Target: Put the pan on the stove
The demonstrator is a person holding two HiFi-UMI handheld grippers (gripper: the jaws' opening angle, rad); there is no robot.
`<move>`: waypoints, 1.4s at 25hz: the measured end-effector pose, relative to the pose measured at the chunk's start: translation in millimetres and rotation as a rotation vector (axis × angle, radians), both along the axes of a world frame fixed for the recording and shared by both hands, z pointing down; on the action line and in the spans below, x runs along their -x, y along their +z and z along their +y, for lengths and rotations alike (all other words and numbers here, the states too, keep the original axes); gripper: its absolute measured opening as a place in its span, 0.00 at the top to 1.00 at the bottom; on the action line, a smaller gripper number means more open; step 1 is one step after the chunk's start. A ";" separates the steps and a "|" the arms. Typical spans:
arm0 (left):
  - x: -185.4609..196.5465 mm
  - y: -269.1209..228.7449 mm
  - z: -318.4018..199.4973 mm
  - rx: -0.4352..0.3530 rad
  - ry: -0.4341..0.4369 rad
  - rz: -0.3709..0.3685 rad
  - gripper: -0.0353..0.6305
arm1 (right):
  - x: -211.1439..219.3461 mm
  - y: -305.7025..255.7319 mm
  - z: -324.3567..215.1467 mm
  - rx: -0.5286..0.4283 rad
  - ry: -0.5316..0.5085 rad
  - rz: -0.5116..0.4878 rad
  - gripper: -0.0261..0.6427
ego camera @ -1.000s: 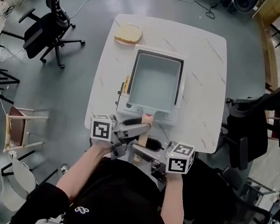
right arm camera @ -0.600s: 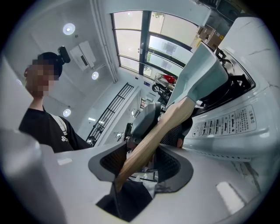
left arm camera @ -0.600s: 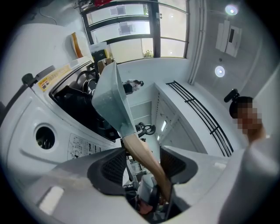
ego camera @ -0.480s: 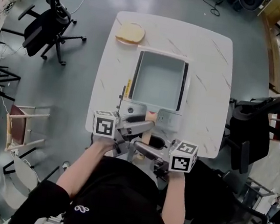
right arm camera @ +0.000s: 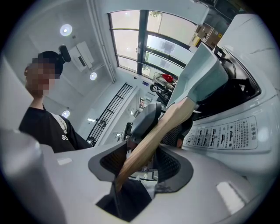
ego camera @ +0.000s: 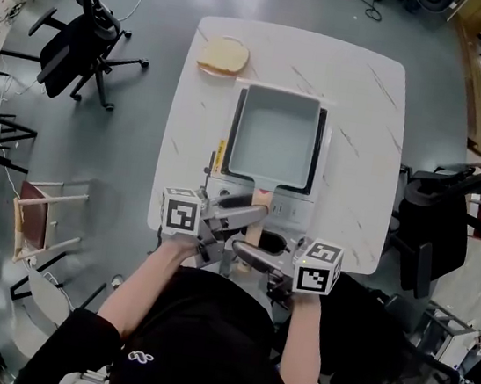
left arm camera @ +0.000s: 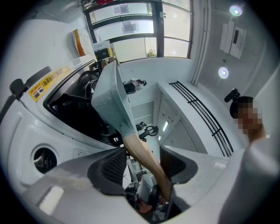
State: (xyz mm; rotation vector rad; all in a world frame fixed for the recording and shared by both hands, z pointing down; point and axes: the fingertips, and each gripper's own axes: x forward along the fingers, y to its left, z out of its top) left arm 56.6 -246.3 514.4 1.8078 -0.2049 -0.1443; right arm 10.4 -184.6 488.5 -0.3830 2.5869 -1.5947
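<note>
A white table point(ego camera: 369, 98) with rounded corners is seen from above. A portable stove point(ego camera: 284, 209) is set slightly left of the table's middle, with its white control panel close to the near edge. A pale rectangular pan point(ego camera: 276, 138) is seated on the stove and covers the burner. A thin black strip of the stove top is left showing along the pan's left and right sides. The pan's wooden handle point(ego camera: 261, 200) is pointed at the near edge and reaches past the control panel.

The left claw point(left arm camera: 144, 162) is brought in from the left and is pinched on the handle, which is held between both pads. The right claw point(right arm camera: 141, 162) is placed lower on the same handle, nearer its end, and is likewise closed on it, pads against the wood.

A slice of bread point(ego camera: 222, 55) is laid at the far-left corner, near the stove's far-left corner but apart from it. The right part of the table, up to its right edge, is left bare.

Off the table, a black office chair point(ego camera: 80, 40) is parked beyond the left edge and another chair point(ego camera: 437, 214) just beyond the right edge.
</note>
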 end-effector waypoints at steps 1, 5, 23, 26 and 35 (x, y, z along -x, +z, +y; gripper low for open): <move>-0.5 0.5 -0.6 0.002 0.002 -0.001 0.58 | -0.4 0.3 -0.8 0.001 0.001 0.000 0.66; -0.5 2.0 -3.4 0.005 0.007 -0.006 0.58 | -0.2 1.7 -3.9 0.003 0.003 0.001 0.66; 0.7 10.2 -11.1 0.011 0.010 -0.013 0.59 | 1.4 11.7 -10.8 0.008 -0.002 0.017 0.66; 2.7 16.6 -9.7 0.004 0.014 -0.024 0.60 | 3.1 16.7 -9.0 0.005 -0.012 0.029 0.66; 4.2 19.6 -12.5 0.040 -0.008 -0.024 0.61 | 4.7 21.4 -10.0 0.011 -0.009 0.031 0.66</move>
